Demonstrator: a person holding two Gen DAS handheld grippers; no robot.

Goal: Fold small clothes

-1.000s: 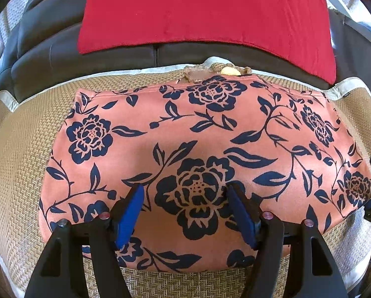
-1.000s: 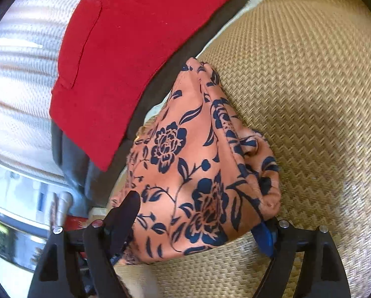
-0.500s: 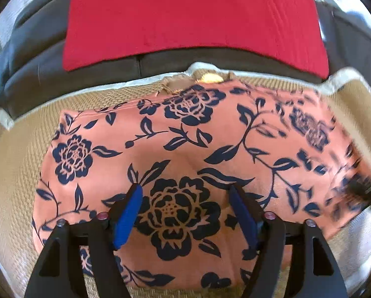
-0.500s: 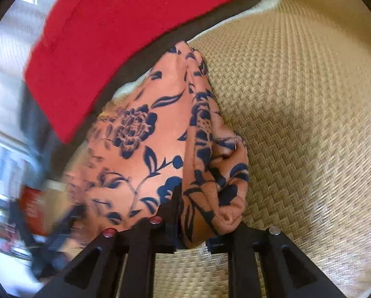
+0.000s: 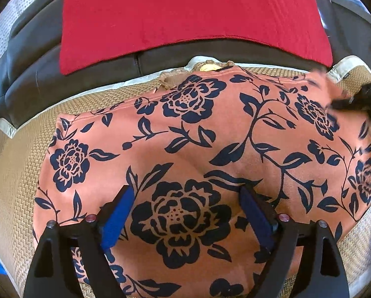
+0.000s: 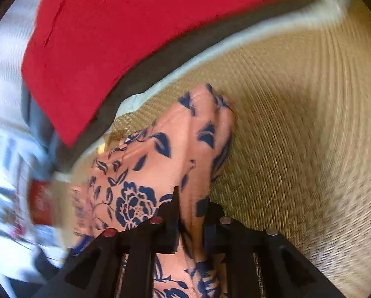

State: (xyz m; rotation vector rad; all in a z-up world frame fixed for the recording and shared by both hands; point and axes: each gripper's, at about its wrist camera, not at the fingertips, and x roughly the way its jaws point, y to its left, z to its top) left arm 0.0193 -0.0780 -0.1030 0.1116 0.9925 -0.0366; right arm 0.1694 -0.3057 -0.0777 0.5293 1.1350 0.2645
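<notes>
left gripper (image 5: 184, 213): fingers wide apart, jaws have just been opening. Blue pads (image 5: 117, 217) sit over the cloth, one either side of a big dark flower print. Nothing pinched; cannot tell if the tips touch the fabric.
right gripper (image 6: 189, 213): jaws have just been closing, now clamped on a bunched fold of the garment's end. Cloth rises in a ridge out between the fingers and runs away ahead of them. View is motion-blurred.
right gripper, seen from left view (image 5: 364, 96): dark blur at the garment's right edge, well right of and beyond the left fingers.
garment (image 5: 210, 149): salmon cloth with navy flower-and-vine print. In the left view it lies spread under and ahead of the fingers and out to both sides, with a soft crease just beyond the right finger. Right end is gathered in the right gripper (image 6: 160, 164).
mat (image 5: 9, 181): woven straw-coloured mat with pale edging, under the garment, showing left of and below the left fingers. In the right view it fills the area right of the fingers (image 6: 297, 136).
sofa (image 5: 36, 74): dark grey cushions beyond the mat's far edge.
red cloth (image 5: 185, 12): flat on the sofa, well beyond the fingers, not touching the garment.
tan item (image 5: 170, 79): small, at the garment's far edge, partly hidden; can't identify it.
</notes>
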